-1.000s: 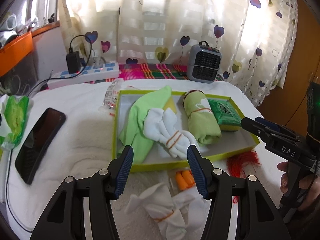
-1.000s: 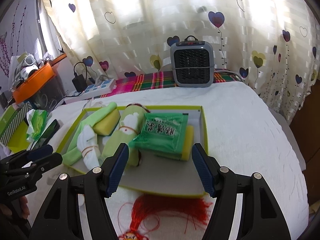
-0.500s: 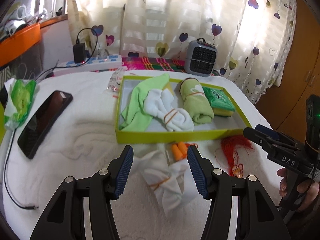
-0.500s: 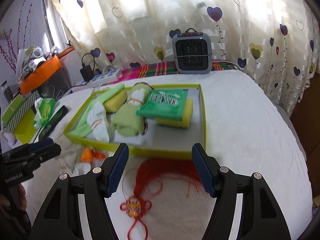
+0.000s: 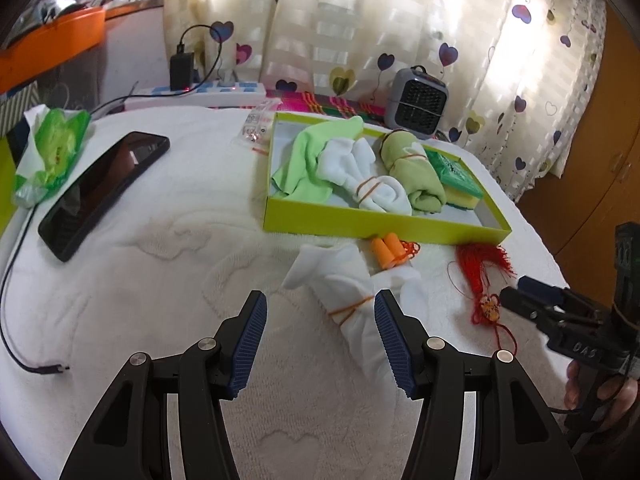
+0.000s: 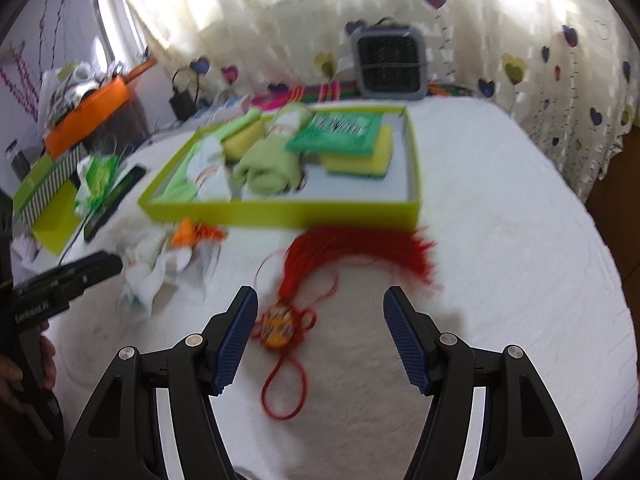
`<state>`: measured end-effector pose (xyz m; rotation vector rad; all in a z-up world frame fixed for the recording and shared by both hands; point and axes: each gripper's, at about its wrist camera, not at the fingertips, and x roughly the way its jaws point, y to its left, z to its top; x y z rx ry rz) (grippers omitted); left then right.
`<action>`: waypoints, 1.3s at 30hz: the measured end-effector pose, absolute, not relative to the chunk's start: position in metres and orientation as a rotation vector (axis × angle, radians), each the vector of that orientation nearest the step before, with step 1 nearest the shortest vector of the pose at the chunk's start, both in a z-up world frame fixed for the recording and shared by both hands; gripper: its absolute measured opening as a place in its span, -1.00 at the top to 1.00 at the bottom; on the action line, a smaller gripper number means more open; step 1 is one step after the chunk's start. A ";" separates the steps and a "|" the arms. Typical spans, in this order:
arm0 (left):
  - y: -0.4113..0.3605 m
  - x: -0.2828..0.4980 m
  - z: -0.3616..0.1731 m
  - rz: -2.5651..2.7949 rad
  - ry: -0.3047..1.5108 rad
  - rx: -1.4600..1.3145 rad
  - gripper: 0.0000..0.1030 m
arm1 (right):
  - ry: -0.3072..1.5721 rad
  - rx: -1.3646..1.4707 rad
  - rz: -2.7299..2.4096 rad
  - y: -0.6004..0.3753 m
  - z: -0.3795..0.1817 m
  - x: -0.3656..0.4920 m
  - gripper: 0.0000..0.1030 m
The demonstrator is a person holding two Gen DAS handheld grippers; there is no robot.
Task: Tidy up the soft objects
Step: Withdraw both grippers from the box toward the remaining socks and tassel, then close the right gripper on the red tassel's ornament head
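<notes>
A lime-green tray on the white bed holds a green cloth, a banded white sock bundle, a rolled green towel, a green packet and a yellow sponge. In front of the tray lie a second banded white sock bundle, orange earplugs and a red tassel charm. My left gripper is open just before the sock bundle, its right pad beside it. My right gripper is open above the tassel's knot.
A black phone, a green tissue pack and a loose cable lie at the left. A power strip and a small grey heater stand at the back by the curtain. A hand grips the other tool.
Both grippers have pulled back from over the tray toward the near side and sunk lower. The loose sock bundle and the tassel now lie between or just ahead of the fingers. Jaws unchanged.
</notes>
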<state>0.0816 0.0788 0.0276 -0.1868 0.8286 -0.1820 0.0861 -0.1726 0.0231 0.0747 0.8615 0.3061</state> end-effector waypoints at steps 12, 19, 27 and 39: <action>0.085 0.077 0.024 -0.209 0.833 -0.214 -0.08 | 0.897 0.032 0.317 -0.152 0.013 0.089 -0.28; 0.085 0.078 0.020 -0.217 0.844 -0.223 -0.08 | 0.897 -0.001 0.296 -0.143 0.009 0.093 -0.29; 0.084 0.079 0.018 -0.225 0.849 -0.222 -0.08 | 0.891 -0.084 0.267 -0.138 0.005 0.087 -0.23; 0.083 0.079 0.018 -0.225 0.854 -0.219 -0.08 | 0.885 -0.053 0.245 -0.154 0.007 0.082 0.33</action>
